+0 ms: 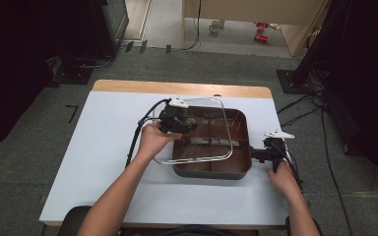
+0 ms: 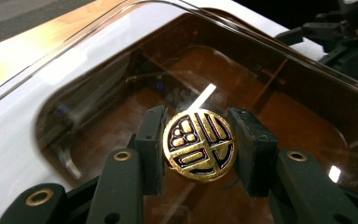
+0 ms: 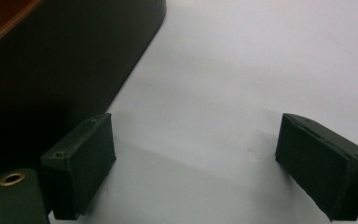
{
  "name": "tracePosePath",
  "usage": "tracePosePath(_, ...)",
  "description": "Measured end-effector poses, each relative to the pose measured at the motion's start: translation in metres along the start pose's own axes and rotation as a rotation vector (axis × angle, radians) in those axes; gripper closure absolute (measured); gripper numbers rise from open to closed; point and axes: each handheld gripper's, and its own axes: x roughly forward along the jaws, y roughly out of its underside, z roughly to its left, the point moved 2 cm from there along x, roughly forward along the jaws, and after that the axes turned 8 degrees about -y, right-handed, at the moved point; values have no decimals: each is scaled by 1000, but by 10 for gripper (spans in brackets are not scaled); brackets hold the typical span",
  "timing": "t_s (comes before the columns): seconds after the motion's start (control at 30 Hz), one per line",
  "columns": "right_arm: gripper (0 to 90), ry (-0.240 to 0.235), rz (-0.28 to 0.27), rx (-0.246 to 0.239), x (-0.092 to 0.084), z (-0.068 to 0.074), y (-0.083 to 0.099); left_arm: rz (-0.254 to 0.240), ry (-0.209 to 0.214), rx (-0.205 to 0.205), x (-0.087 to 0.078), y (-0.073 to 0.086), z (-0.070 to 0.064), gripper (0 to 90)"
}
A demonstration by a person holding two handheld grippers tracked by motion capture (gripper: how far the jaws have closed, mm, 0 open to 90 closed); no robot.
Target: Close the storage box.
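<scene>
One round gold knob (image 2: 198, 145) with black markings sits pinched between the left tool (image 2: 198, 149) jaws, on the clear lid (image 2: 98, 60) over the brown square tray (image 1: 241, 123). Right of the tray, the right tool (image 3: 196, 158) rests spread on the smooth white table (image 3: 242, 70).

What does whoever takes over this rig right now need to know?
Left claw: jaws either side of the gold seal on the clear lid, close against it; a firm pinch can't be confirmed.
Right claw: open, holding nothing, low over the white table beside the tray's dark outer wall.
Things: the brown tray sits mid-table. In the high view the lid lies skewed, its left edge overhanging the tray's rim.
Done: left claw is on the seal.
Left: probably square the lid and seat it, or lift it clear; the right claw could steady the tray.
</scene>
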Motion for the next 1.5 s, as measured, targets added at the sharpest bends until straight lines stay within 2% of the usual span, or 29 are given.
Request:
tracePosePath(0.1,112,0,1,-3,0,0,0,3,8,15,4,0,-7,595)
tracePosePath(0.13,111,0,1,-2,0,0,0,11,15,33,9,-1,-15,594)
tracePosePath(0.17,112,0,1,-2,0,0,0,11,15,33,9,-1,-15,594)
tracePosePath(0.2,112,0,1,-2,0,0,0,18,12,50,13,-1,-20,594)
tracePosePath(0.33,112,0,1,-2,0,0,0,22,18,77,19,-2,-27,594)
tracePosePath(0.57,111,0,0,-2,0,0,0,29,23,93,26,-6,-35,594)
tracePosePath(0.7,112,0,0,-2,0,0,0,23,42,120,39,-12,-47,594)
tracePosePath(0.8,112,0,-1,-2,0,0,0,37,48,121,49,-12,-51,594)
tracePosePath(0.97,112,0,0,-2,0,0,0,37,62,97,53,-10,-49,594)
tracePosePath(1.0,111,0,1,-1,0,0,0,34,53,131,52,-9,-49,593)
tracePosePath(1.03,111,0,1,-1,0,0,0,34,53,131,52,-9,-49,592)
tracePosePath(1.07,111,0,1,-2,0,0,0,37,48,153,51,-8,-50,592)
tracePosePath(1.23,111,0,1,-2,0,0,0,30,59,165,53,-7,-49,590)
tracePosePath(1.33,112,1,1,-2,0,0,0,38,30,186,51,-8,-52,590)
tracePosePath(1.5,111,0,1,-2,0,0,0,39,24,188,50,-9,-52,590)
